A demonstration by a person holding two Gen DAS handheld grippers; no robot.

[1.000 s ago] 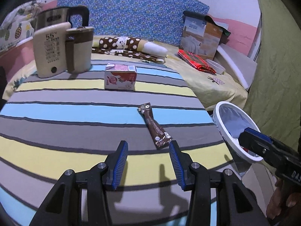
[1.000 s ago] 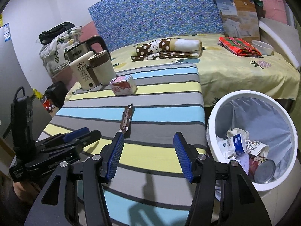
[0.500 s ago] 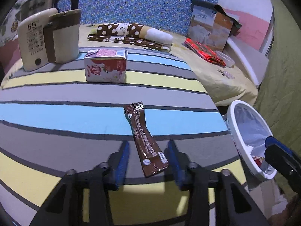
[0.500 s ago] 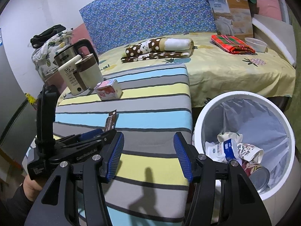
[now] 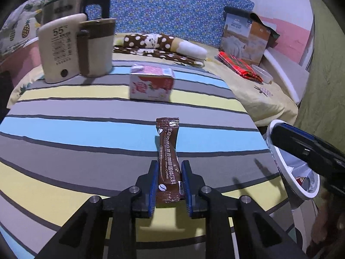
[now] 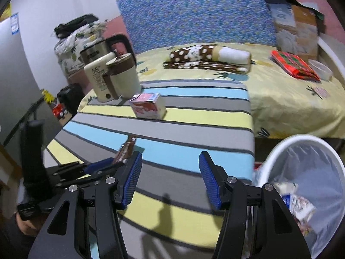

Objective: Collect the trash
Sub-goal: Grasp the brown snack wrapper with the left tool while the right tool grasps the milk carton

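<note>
My left gripper (image 5: 168, 178) is shut on the near end of a brown coffee sachet (image 5: 167, 151), whose far end points away over the striped table (image 5: 86, 129). The sachet (image 6: 126, 149) and left gripper (image 6: 103, 165) also show in the right wrist view. A pink and white carton (image 5: 152, 84) lies further back on the table, and shows in the right view too (image 6: 148, 108). My right gripper (image 6: 170, 179) is open and empty above the table's right part. A white trash bin (image 6: 301, 172) with trash inside stands right of the table.
A cream kettle (image 5: 75, 49) and a steel kettle (image 5: 64, 10) stand at the table's back left. Behind is a bed with a dotted roll (image 5: 159, 45), a red cloth (image 5: 239, 64) and a box (image 5: 245, 36). The bin's rim (image 5: 278, 161) is at the right.
My left gripper moved forward around the sachet and closed on it. My right gripper moved left and forward, staying open.
</note>
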